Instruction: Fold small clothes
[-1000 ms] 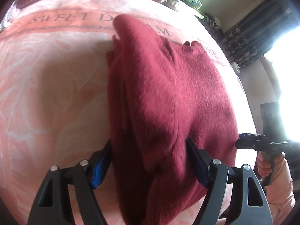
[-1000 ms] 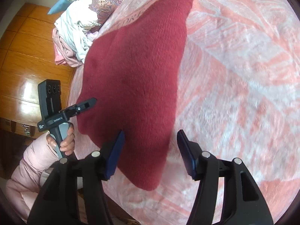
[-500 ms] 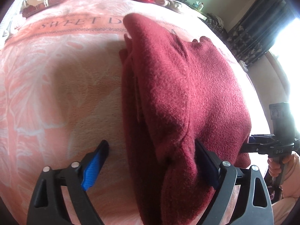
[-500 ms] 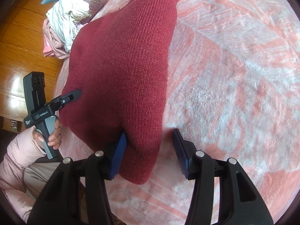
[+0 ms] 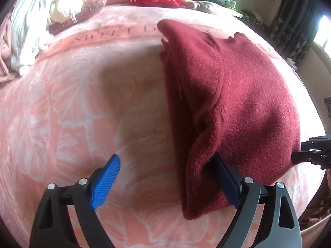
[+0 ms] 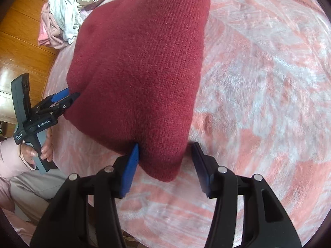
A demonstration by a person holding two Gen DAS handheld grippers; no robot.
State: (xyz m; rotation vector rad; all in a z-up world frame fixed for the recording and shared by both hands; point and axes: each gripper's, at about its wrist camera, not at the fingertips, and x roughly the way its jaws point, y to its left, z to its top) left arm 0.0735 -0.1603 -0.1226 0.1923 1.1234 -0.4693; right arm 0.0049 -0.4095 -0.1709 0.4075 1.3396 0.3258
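Lying folded on the pink blanket of a bed, the dark red sweater fills the left wrist view from about 12 o'clock down to 5 o'clock. The left gripper stands spread wide and grasps nothing: its left blue pad rests apart from the cloth at 7 o'clock, while its right pad lies tucked under the sweater's near edge at 5 o'clock. At 3 o'clock the tip of the right gripper touches the sweater's corner. A heap of pale clothes sits at 10 o'clock. In the right wrist view the sweater runs from 12 o'clock down to a corner at 6 o'clock, and that corner lies between the pads of the right gripper, which are parted with a gap on the right side, so nothing is clamped. At 9 o'clock the left gripper meets the sweater's other near corner, held by the person's hand. Pale clothes lie at 11 o'clock beside a wooden floor.
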